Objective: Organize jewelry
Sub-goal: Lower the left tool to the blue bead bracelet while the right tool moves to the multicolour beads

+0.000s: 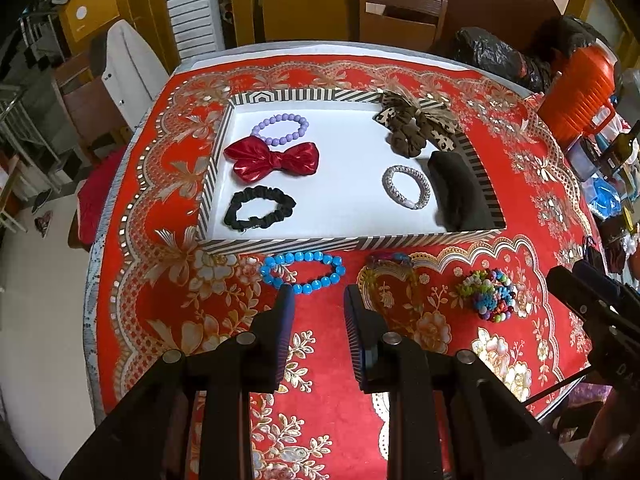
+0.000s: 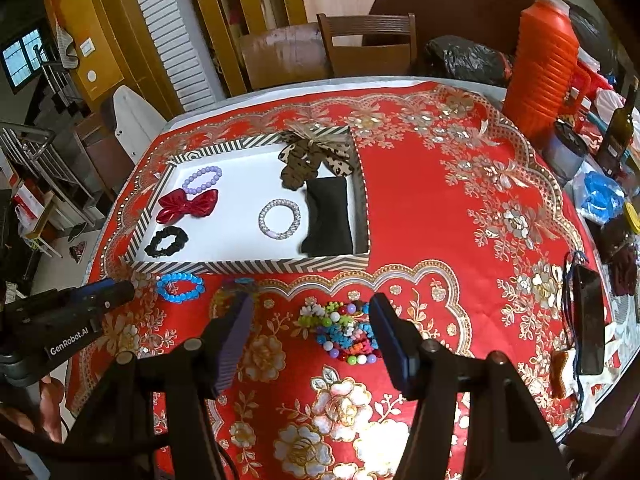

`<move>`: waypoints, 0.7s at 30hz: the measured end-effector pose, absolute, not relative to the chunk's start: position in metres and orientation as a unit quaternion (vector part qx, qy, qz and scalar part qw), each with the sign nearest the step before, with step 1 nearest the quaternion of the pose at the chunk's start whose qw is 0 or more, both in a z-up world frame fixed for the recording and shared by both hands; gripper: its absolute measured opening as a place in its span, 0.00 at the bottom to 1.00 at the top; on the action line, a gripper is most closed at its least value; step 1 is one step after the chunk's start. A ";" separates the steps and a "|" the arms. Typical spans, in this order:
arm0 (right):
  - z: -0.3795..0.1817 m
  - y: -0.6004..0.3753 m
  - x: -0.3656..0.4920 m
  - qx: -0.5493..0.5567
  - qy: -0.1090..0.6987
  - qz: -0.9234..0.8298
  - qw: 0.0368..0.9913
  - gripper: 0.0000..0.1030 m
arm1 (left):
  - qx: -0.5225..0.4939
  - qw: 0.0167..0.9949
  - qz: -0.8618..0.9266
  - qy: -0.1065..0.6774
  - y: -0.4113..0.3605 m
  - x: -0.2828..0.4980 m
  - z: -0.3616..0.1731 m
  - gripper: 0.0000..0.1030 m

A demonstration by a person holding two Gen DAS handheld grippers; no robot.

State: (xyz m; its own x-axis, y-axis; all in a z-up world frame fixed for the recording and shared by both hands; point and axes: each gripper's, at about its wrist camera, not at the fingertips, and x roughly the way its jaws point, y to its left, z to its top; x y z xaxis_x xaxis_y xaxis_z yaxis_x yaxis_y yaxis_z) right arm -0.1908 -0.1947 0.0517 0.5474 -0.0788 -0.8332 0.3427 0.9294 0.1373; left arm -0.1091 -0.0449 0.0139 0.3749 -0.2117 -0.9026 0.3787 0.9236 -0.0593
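Note:
A striped tray point(image 1: 340, 242) point(image 2: 248, 266) with a white floor holds a purple bead bracelet point(image 1: 280, 120), a red bow point(image 1: 272, 160), a black scrunchie point(image 1: 260, 208), a silver bracelet point(image 1: 406, 188), a leopard-print bow point(image 1: 416, 128) and a black pouch point(image 1: 460, 196). In front of it on the red cloth lie a blue bead bracelet point(image 1: 308, 257) point(image 2: 180, 278), a thin woven bracelet point(image 1: 390, 259) and a multicoloured bead bundle point(image 1: 488, 294) point(image 2: 340, 332). My left gripper point(image 1: 318, 296) is open just short of the blue bracelet. My right gripper point(image 2: 312, 308) is open, its fingers either side of the bundle, touching nothing.
An orange ribbed flask point(image 2: 544, 68), a dark bottle point(image 2: 620, 132), blue plastic point(image 2: 604, 200) and a black phone point(image 2: 588, 320) crowd the table's right side. A wooden chair point(image 2: 368, 44) and a black bag point(image 2: 464, 60) are behind the table. The table edge curves away at left.

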 end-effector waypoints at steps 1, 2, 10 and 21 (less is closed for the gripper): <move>0.051 -0.196 -0.191 0.144 0.461 -0.122 0.867 0.61 | 0.079 0.825 -0.178 0.530 -0.045 -0.109 0.014 0.11; 0.050 -0.196 -0.191 0.145 0.462 -0.122 0.866 0.61 | 0.079 0.825 -0.178 0.531 -0.045 -0.109 0.013 0.11; 0.044 -0.201 -0.191 0.145 0.470 -0.120 0.862 0.61 | 0.075 0.821 -0.173 0.539 -0.041 -0.107 0.007 0.11; 0.024 -0.230 -0.211 0.150 0.482 -0.132 0.853 0.61 | 0.024 0.801 -0.133 0.583 0.016 -0.088 -0.019 0.11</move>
State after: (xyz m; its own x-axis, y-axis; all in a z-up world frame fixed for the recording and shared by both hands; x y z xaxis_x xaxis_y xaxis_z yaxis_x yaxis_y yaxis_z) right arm -0.2105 -0.2296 0.0236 0.5009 -0.0806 -0.8618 0.3689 0.9206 0.1283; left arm -0.0880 0.0165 -0.0190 0.2846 -0.1841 -0.9408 0.2412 0.9636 -0.1156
